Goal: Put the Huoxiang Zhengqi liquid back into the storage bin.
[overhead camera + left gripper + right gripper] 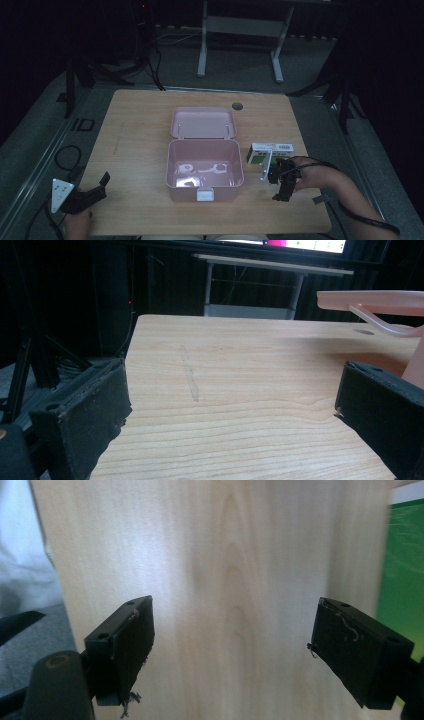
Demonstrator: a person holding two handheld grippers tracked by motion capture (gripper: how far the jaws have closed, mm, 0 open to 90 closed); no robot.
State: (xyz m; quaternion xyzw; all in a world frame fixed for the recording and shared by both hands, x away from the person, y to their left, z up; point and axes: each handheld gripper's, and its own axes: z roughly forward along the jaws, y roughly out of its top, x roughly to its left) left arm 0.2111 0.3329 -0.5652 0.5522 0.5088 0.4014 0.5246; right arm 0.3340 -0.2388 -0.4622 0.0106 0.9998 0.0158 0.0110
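An open pink box (172, 167) stands at the table's middle, its lid (202, 122) folded back behind it. Pale small items (200, 170) lie inside; what they are is too dim to tell. A green-and-white carton (270, 151) lies right of the box. My right gripper (281, 187) hangs just in front of the carton and points down at the wood. Its jaws (232, 645) are open with nothing between them, and the carton's green face (402, 555) is at the view's right edge. My left gripper (100, 187) rests open at the near left corner, its jaws (230, 410) framing bare wood.
The pink lid (380, 302) juts in at the top right of the left gripper view. A round cable hole (237, 106) sits near the table's far edge. Tripod legs and a desk frame (240, 30) stand on the floor beyond. Bare wood lies left of the box.
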